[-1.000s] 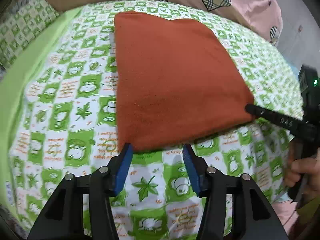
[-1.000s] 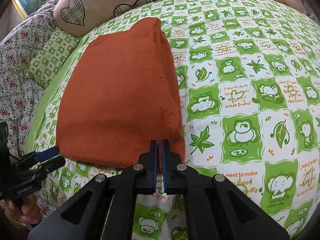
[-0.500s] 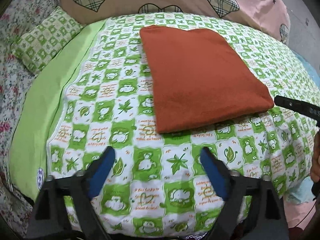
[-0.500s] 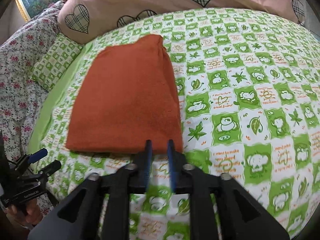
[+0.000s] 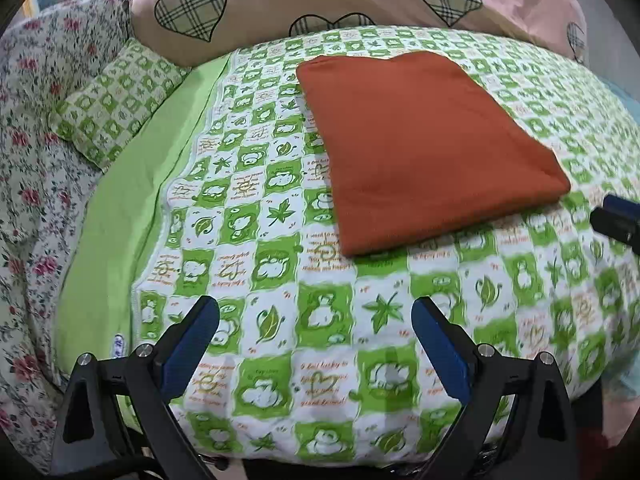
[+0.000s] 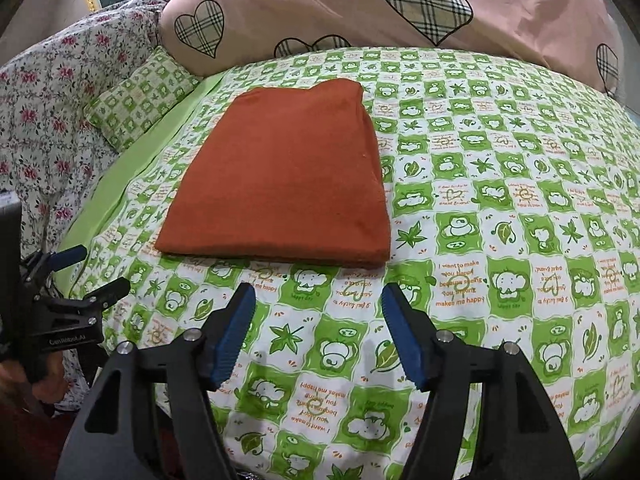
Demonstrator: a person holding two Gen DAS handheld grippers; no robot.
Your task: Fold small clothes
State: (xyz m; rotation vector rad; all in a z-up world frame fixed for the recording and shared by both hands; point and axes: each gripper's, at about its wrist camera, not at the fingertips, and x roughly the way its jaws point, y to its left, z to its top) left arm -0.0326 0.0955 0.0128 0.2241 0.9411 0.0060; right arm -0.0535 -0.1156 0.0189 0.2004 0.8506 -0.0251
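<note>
I see the folded rust-orange cloth (image 5: 424, 148) lying flat on the green-checked bedspread (image 5: 280, 280), toward the far side, below the pink heart-print pillow (image 6: 400, 12). My left gripper (image 5: 316, 344) hangs at the near edge, jaws spread wide and holding nothing. My right gripper (image 6: 318, 332) is likewise near, jaws spread, clear of the cloth.

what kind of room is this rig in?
Most likely a bedroom: the folded rust-orange cloth lies on a bed with a green-and-white cartoon-print cover, a pink pillow with plaid hearts sits at its head, and a floral quilt lies alongside.
</note>
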